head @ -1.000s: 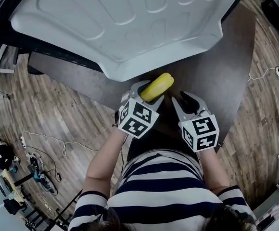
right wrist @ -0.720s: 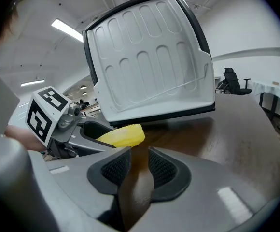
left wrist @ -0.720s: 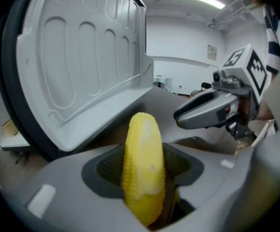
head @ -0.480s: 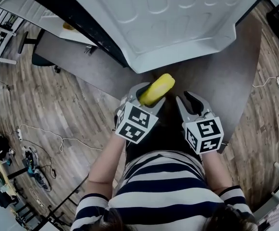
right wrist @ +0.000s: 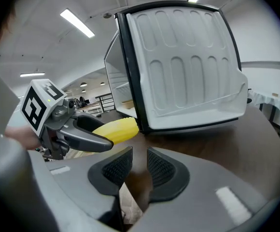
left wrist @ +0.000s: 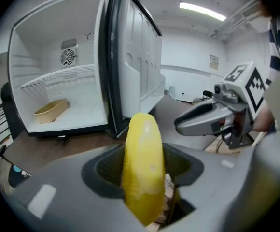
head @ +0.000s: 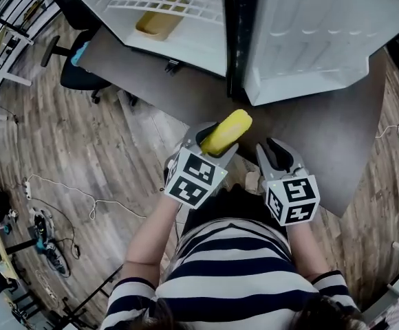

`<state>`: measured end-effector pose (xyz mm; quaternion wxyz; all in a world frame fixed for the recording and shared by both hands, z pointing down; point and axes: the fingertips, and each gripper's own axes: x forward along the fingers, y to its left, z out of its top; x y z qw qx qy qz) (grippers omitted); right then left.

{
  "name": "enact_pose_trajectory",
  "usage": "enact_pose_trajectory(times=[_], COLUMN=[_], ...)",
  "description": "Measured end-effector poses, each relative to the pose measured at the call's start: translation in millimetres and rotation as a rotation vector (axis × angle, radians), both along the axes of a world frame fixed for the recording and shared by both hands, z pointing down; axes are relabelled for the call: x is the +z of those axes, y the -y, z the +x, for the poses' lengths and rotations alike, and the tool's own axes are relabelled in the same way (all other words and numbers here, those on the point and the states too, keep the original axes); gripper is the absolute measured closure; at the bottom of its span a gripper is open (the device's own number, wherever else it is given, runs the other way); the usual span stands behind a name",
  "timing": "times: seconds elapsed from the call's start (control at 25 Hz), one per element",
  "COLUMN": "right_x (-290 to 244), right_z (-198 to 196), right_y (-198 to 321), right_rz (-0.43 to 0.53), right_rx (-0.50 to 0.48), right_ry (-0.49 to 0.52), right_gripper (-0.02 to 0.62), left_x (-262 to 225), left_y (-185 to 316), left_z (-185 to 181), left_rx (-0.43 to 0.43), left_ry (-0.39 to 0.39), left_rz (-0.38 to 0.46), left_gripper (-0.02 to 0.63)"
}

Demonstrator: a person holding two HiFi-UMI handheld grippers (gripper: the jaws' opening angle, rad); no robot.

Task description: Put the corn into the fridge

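Left gripper [head: 214, 143] is clamping the corn [left wrist: 142, 149] between both pads, and the yellow cob is sticking out past the jaw tips, pointing toward 1 o'clock in the head view. Right gripper [right wrist: 139, 167] is riding just beside it at 3 o'clock; its jaws are closing, a narrow gap is showing between the ribbed pads, and nothing is sitting between them. Both tools are hovering over the near edge of the dark table [head: 337, 136], with the person's striped shirt [head: 234, 267] filling the 6 o'clock part of the head view.

At 12 o'clock from the grippers the fridge [left wrist: 48, 42] is standing open on that table. Its door [right wrist: 188, 66] is hanging wide toward 1 o'clock, showing its white moulded inner face. Inside, a wire shelf [left wrist: 58, 76] is spanning the cavity, and a beige tray [left wrist: 49, 110] is lying on the fridge floor below it, at about 10 o'clock from the cob in the left gripper view. The corn is well apart from the fridge opening.
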<state>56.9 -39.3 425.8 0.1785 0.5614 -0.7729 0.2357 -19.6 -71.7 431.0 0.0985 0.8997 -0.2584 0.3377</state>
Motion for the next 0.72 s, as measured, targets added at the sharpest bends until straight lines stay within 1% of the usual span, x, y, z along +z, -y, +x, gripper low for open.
enact_pose_trajectory(times=[0.24, 0.4, 0.6, 0.72], right_x=[-17, -21, -19, -16], right_z=[-80, -117, -158, -180], right_y=[3, 12, 23, 35], right_rz=[0.014, 0.028, 0.033, 0.030], right_rx=[-0.050, -0.058, -0.022, -0.033], right_ry=[-0.012, -0.032, -0.028, -0.019], right_gripper=[0.503, 0.503, 0.503, 0.503], left_x=[-23, -29, -32, -30], left_y=[16, 30, 49, 66], left_z=[-79, -118, -160, -172], left_rx=[-0.053, -0.062, -0.061, -0.073], left_ry=[0.003, 0.001, -0.018, -0.037], left_rz=[0.037, 0.056, 0.064, 0.060], left_gripper=[0.606, 0.606, 0.606, 0.606])
